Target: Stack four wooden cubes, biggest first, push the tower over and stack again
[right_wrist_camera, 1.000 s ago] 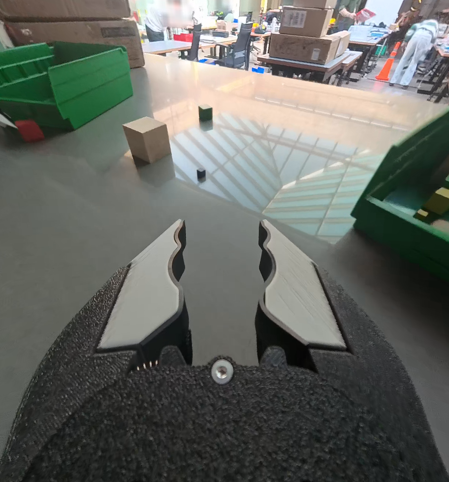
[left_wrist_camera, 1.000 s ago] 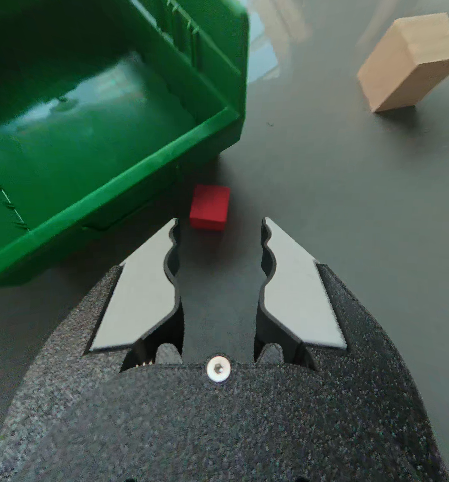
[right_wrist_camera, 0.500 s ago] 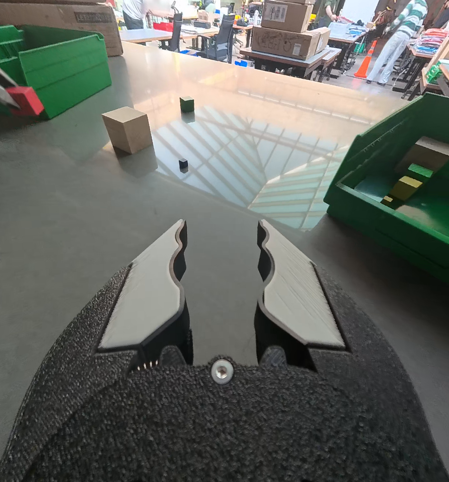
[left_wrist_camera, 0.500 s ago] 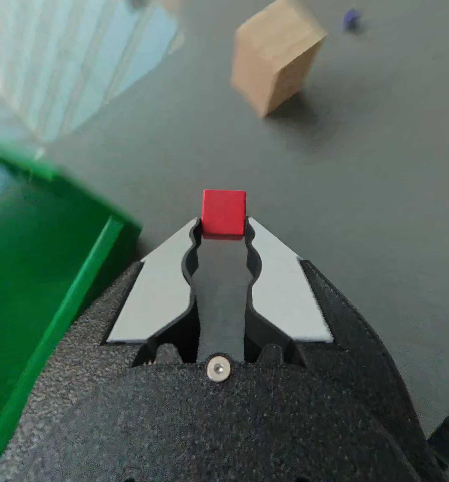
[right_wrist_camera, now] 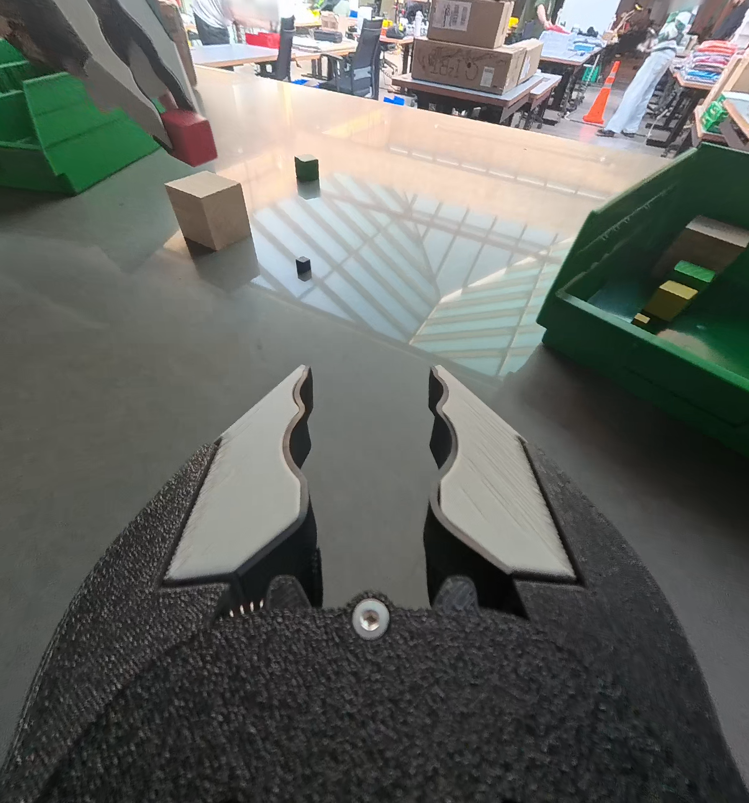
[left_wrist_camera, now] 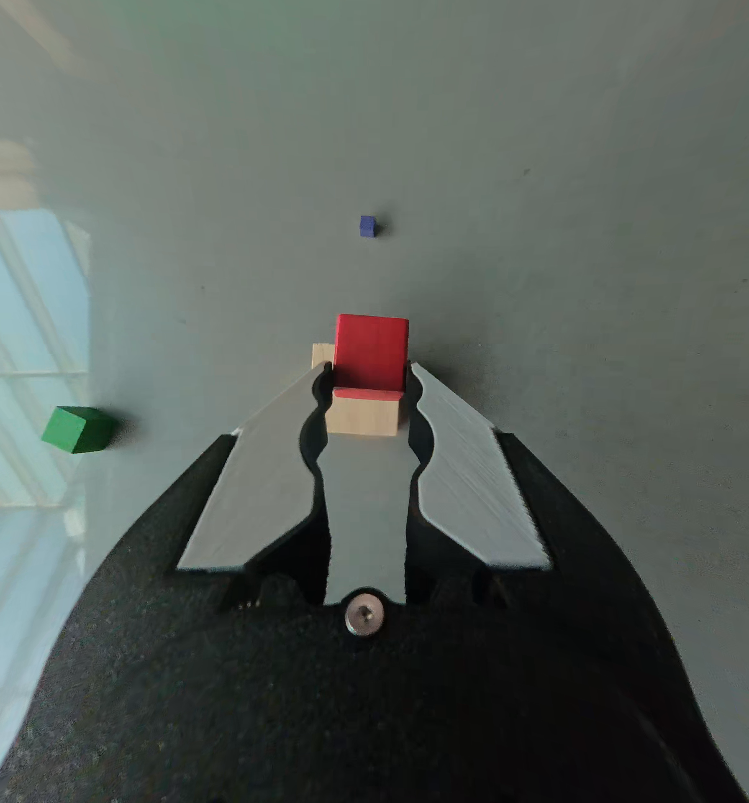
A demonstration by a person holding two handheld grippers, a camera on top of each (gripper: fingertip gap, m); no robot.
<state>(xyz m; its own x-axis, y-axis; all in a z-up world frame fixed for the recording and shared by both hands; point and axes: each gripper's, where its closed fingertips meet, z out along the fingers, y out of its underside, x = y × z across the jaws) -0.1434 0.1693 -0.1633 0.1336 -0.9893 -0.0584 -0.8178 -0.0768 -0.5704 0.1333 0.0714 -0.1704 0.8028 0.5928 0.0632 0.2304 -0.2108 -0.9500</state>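
My left gripper (left_wrist_camera: 369, 369) is shut on a red cube (left_wrist_camera: 370, 354) and holds it in the air, pointing down at the grey table. A larger plain wooden block (left_wrist_camera: 362, 417) lies right beneath the cube. In the right wrist view the left gripper (right_wrist_camera: 170, 115) with the red cube (right_wrist_camera: 190, 137) hangs above and left of the wooden block (right_wrist_camera: 209, 208). My right gripper (right_wrist_camera: 369, 378) is open and empty, low over the table's near middle.
A green cube (left_wrist_camera: 79, 429) (right_wrist_camera: 306, 167) and a tiny dark blue cube (left_wrist_camera: 367, 226) (right_wrist_camera: 303, 266) lie on the table. A green bin (right_wrist_camera: 51, 130) stands far left. Another green bin (right_wrist_camera: 651, 347) at right holds several blocks. Tables, boxes and people lie beyond. There is about 30 centimetres between the tips of the two grippers.
My left gripper shut on the red cube beside the left bin, lifted it and carried it rightward over the wooden block. The right gripper drifted a little, still open.
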